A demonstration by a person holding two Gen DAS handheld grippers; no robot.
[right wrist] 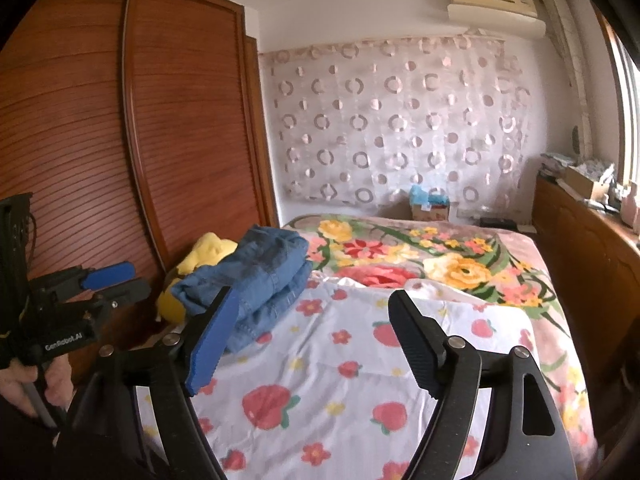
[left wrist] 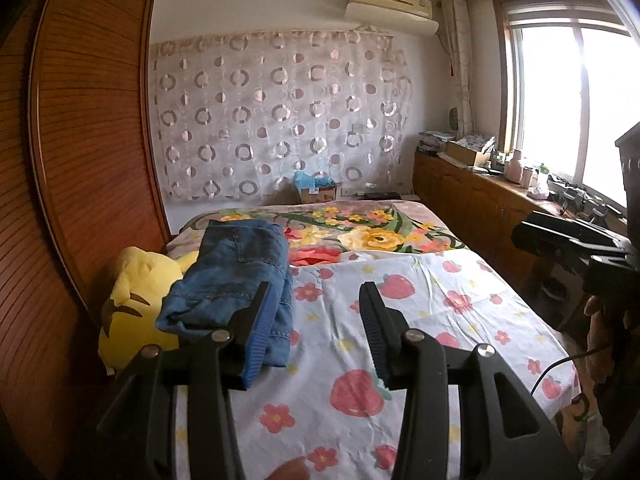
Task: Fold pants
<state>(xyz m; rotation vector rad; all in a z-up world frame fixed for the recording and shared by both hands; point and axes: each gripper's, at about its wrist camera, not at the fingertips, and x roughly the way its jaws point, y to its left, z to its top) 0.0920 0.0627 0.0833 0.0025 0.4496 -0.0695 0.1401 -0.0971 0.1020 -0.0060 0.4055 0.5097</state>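
Observation:
A folded pile of blue denim pants point(left wrist: 240, 268) point(right wrist: 268, 276) lies at the left side of the bed, partly resting on a yellow plush toy point(left wrist: 132, 300) point(right wrist: 208, 250). My left gripper point(left wrist: 316, 292) hovers over the strawberry-print sheet point(left wrist: 400, 320) point(right wrist: 360, 360), just right of the pants, open with nothing between its fingers. My right gripper point(right wrist: 312, 296) is also open and empty above the sheet, with the pants beyond its left finger. Each gripper shows at the edge of the other's view: the right gripper point(left wrist: 560, 240) and the left gripper point(right wrist: 116, 280).
A flowered blanket point(left wrist: 360, 232) point(right wrist: 440, 256) covers the far half of the bed. A wooden wardrobe point(left wrist: 80, 160) point(right wrist: 140, 140) stands close on the left. A low cabinet point(left wrist: 480, 200) with clutter runs under the window on the right. A cardboard box point(left wrist: 316, 192) sits at the bed's head.

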